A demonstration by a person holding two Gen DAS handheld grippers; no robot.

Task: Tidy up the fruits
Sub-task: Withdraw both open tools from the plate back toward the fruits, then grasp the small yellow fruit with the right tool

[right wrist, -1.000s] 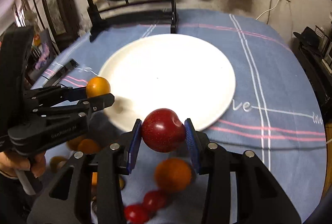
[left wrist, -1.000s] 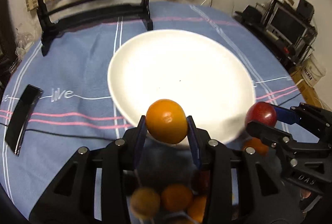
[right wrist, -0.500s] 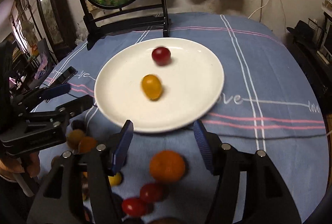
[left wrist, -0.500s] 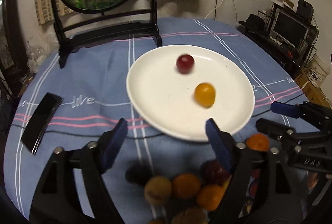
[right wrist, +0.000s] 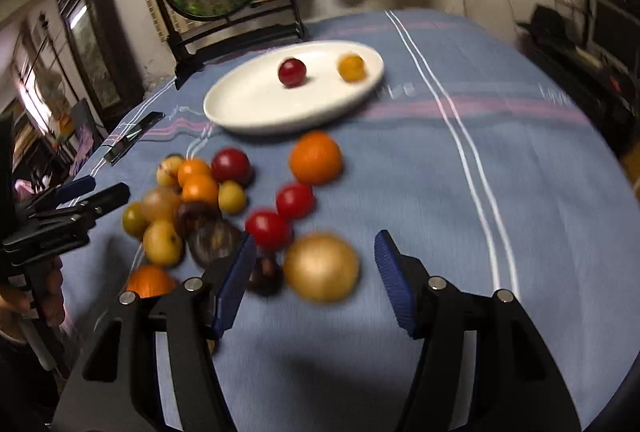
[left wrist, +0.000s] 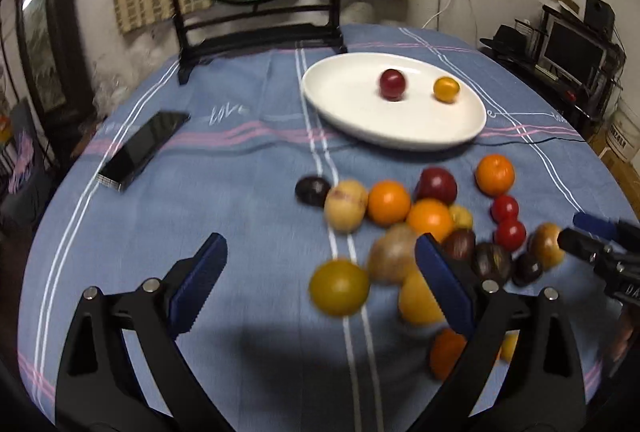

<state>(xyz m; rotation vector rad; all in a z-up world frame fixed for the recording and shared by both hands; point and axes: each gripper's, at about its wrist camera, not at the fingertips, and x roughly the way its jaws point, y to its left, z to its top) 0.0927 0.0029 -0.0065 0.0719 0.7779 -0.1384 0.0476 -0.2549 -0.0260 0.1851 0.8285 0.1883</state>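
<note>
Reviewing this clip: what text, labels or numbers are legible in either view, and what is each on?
"love" – white script stitched on the tablecloth, left of the plate.
"DA…" – embossed on the right hand-held gripper, cut off at the frame edge.
Script on the cloth right of the plate: blurred, not readable.
Print on the white bucket: too small to read.

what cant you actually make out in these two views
- Left wrist view: the fruit pile is motion-blurred, and the left tool covers part of it, so an exact count is not possible.
- Left wrist view: the right tool is cut off by the frame edge.
- Right wrist view: the dark fruit is partly behind the right tool's blue pad.
- Right wrist view: white lettering on the tablecloth is too blurred to read.
</note>
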